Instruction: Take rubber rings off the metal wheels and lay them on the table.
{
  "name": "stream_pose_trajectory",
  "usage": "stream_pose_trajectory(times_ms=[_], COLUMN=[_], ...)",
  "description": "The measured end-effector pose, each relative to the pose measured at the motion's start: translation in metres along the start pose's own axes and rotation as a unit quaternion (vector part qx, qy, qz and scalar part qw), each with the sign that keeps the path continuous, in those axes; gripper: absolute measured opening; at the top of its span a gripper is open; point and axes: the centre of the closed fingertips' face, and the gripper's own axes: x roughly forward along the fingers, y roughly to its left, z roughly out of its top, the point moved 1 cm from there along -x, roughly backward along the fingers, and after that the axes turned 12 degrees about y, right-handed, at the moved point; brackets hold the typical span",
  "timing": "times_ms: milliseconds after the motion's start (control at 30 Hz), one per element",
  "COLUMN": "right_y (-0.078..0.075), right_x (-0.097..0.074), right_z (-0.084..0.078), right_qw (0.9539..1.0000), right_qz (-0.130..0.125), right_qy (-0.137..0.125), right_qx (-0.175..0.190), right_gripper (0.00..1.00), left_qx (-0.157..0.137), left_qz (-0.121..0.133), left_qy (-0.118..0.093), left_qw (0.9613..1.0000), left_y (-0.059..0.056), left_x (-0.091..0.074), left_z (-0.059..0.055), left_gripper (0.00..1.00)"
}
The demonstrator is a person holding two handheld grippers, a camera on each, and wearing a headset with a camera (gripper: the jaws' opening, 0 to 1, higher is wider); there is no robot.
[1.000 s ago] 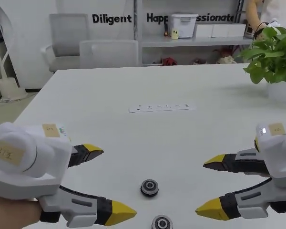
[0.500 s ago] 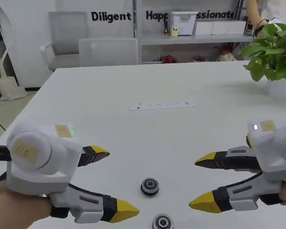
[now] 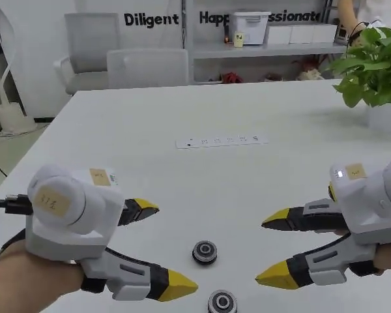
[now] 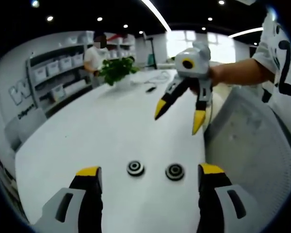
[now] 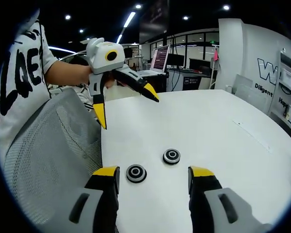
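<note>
Two small metal wheels with black rubber rings lie flat on the white table (image 3: 150, 124). The far wheel (image 3: 204, 252) and the near wheel (image 3: 221, 303) sit close to the table's front edge. My left gripper (image 3: 171, 247) hovers open just left of them, its yellow tips pointing right. My right gripper (image 3: 262, 251) hovers open on their right, facing left. In the left gripper view both wheels (image 4: 135, 168) (image 4: 174, 171) lie between my open jaws, with the right gripper (image 4: 177, 123) beyond. The right gripper view has the wheels (image 5: 136, 173) (image 5: 171, 156) ahead and the left gripper (image 5: 129, 111) behind them.
A white power strip (image 3: 223, 142) lies mid-table. A potted plant (image 3: 371, 65) stands at the far right. Grey chairs (image 3: 146, 68) and shelves line the back wall. A grey mesh chair (image 5: 53, 155) is at the table's near edge.
Both grippers have drawn a little inward toward the wheels, and both remain open. The wheels have not moved.
</note>
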Motion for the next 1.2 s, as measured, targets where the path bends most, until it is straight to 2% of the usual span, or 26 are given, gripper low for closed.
stream_pose_trajectory(times_ms=[433, 1200], right_y=[-0.001, 0.010], right_x=[0.012, 0.038], right_z=[-0.010, -0.026], right_qw=[0.9997, 0.9972], right_qz=[0.017, 0.050], right_qy=[0.014, 0.040], right_qx=[-0.011, -0.038], right_gripper=[0.52, 0.46], left_qx=[0.010, 0.030], left_qz=[-0.014, -0.055], left_qy=[0.011, 0.039], left_qw=[0.9998, 0.9973], left_y=[-0.004, -0.023], left_x=[0.016, 0.046], left_z=[-0.001, -0.014], left_gripper=[0.79, 0.71])
